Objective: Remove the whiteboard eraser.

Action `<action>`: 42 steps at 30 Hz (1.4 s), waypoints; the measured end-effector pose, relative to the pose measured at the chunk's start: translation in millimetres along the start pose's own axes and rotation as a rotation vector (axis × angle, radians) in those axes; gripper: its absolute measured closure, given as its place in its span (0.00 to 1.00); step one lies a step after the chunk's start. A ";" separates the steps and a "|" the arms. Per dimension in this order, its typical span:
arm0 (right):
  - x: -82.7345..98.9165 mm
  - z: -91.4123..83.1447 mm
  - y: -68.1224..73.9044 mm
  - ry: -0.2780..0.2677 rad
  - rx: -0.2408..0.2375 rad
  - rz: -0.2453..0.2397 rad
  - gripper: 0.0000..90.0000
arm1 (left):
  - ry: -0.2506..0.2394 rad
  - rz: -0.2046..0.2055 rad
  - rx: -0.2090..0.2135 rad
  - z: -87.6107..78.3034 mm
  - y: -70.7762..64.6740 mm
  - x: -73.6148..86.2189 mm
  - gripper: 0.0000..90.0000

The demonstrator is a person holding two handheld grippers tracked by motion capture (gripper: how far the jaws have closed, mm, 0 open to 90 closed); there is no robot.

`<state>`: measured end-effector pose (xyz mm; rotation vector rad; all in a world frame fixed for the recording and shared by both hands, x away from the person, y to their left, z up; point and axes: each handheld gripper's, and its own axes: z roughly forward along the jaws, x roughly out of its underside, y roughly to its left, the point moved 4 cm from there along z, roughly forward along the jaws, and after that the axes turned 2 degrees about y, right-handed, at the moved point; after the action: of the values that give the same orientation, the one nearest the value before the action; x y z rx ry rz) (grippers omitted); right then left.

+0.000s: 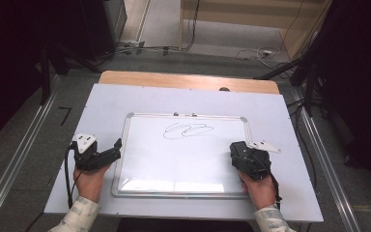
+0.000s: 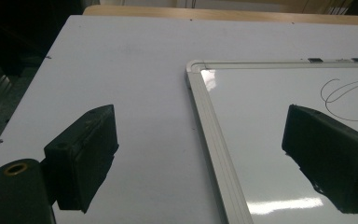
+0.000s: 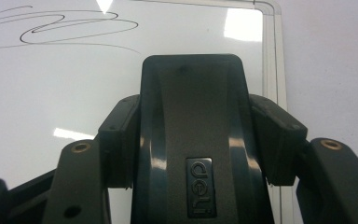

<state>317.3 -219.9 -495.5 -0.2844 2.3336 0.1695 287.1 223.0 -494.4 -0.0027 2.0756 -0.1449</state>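
A whiteboard in a silver frame lies flat on the table, with a black scribble near its top. My right gripper hovers over the board's right side, shut on a black eraser whose rounded end points toward the scribble. The eraser sits upright between the pads. My left gripper stands open at the board's left edge. In the left gripper view its jaws straddle the frame, one over the table sheet and one over the board, with nothing between them.
A white sheet covers the wooden table. Bare floor, metal rails and cables surround the table, with dark stands at both sides. Two small clips sit on the board's top frame.
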 end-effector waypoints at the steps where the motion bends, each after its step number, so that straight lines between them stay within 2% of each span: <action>1: 0.0 0.0 0.0 0.000 0.000 0.000 0.43 | 0.000 0.001 0.001 0.1 -0.1 0.0 0.12; 7: -3.6 2.1 1.5 -0.011 0.002 -0.005 0.43 | -0.001 0.002 0.001 0.0 -0.4 -0.1 0.12; 25: -13.3 10.5 7.0 0.002 -0.016 -0.017 0.43 | 0.000 0.001 0.000 0.0 -0.3 0.0 0.12; 42: -33.2 24.3 12.8 0.007 -0.026 -0.032 0.43 | 0.007 -0.001 -0.003 1.8 1.3 0.8 0.12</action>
<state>353.4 -197.4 -488.3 -0.3362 2.3342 0.1834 288.3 224.1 -496.1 -0.0049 2.0826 -0.1418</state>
